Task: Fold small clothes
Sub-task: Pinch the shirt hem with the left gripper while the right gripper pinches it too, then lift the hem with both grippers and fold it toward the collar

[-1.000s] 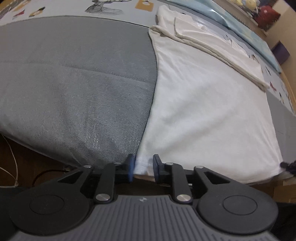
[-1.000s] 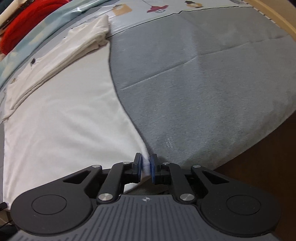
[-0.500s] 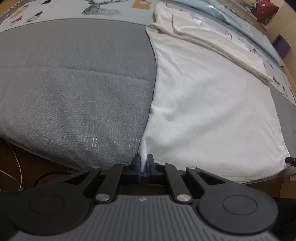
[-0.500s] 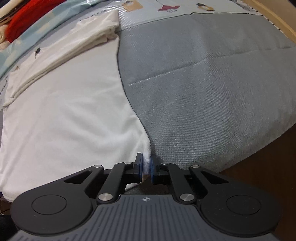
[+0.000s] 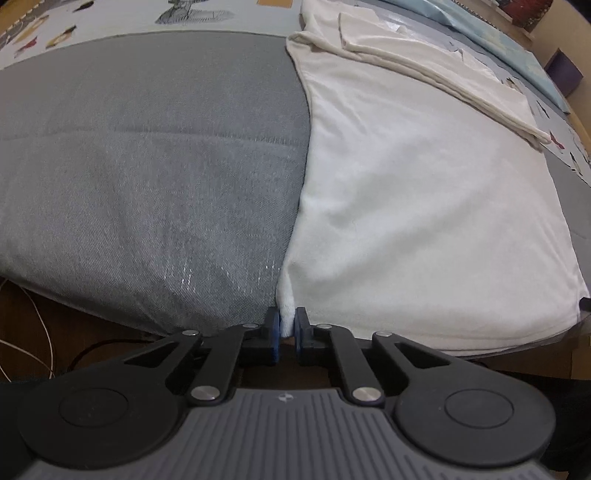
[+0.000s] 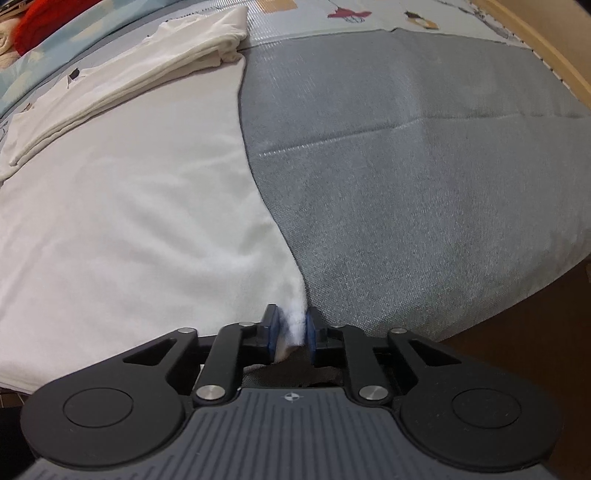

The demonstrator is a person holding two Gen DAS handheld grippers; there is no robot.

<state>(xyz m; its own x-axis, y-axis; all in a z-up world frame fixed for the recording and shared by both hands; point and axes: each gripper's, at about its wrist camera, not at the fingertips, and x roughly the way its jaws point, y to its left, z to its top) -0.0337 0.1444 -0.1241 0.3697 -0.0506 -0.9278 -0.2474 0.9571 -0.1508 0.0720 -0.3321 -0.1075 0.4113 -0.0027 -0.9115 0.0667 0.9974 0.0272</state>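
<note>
A white garment (image 5: pixel 417 192) lies flat on a grey mat (image 5: pixel 147 155), its far part folded over into a thick band (image 5: pixel 436 70). My left gripper (image 5: pixel 286 325) is shut on the garment's near left corner at the mat's front edge. In the right wrist view the same garment (image 6: pixel 140 206) spreads to the left, and my right gripper (image 6: pixel 291 330) is shut on its near right corner, with a wider gap between the pads than before. The grey mat (image 6: pixel 424 177) fills the right side.
A patterned light-blue bed sheet (image 5: pixel 55 33) lies beyond the mat. A red cloth (image 6: pixel 48 18) sits at the far left in the right wrist view. A wooden bed frame (image 6: pixel 546 40) runs along the right. White cables (image 5: pixel 22 332) lie on the floor at lower left.
The left gripper closed on the garment's near left corner. The right gripper's pads have spread slightly around the right corner. Both views have shifted a little forward.
</note>
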